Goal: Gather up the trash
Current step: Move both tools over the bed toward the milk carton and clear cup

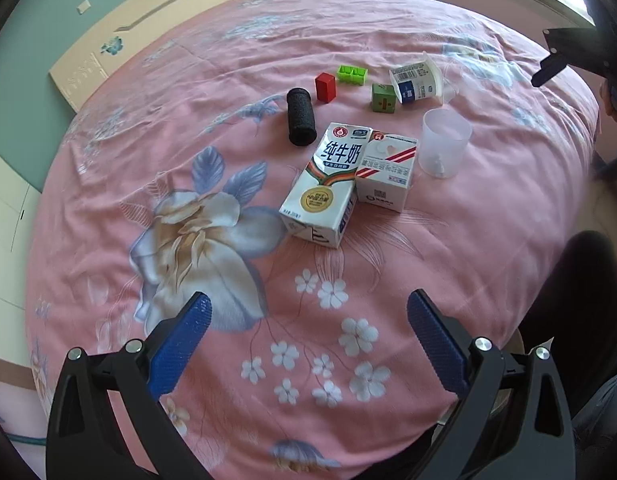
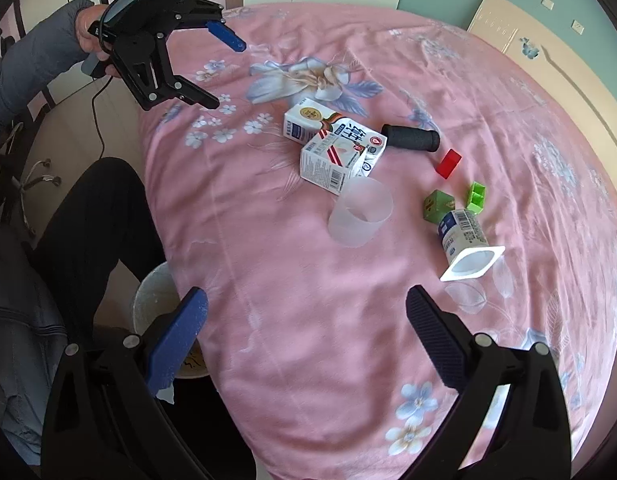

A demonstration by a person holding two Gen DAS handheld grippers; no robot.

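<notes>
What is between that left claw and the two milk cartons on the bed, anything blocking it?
Nothing visible. Only bare pink bedspread lies between the open left gripper and the milk cartons. The black roller and plastic cup sit beside or beyond them, not in front.
</notes>
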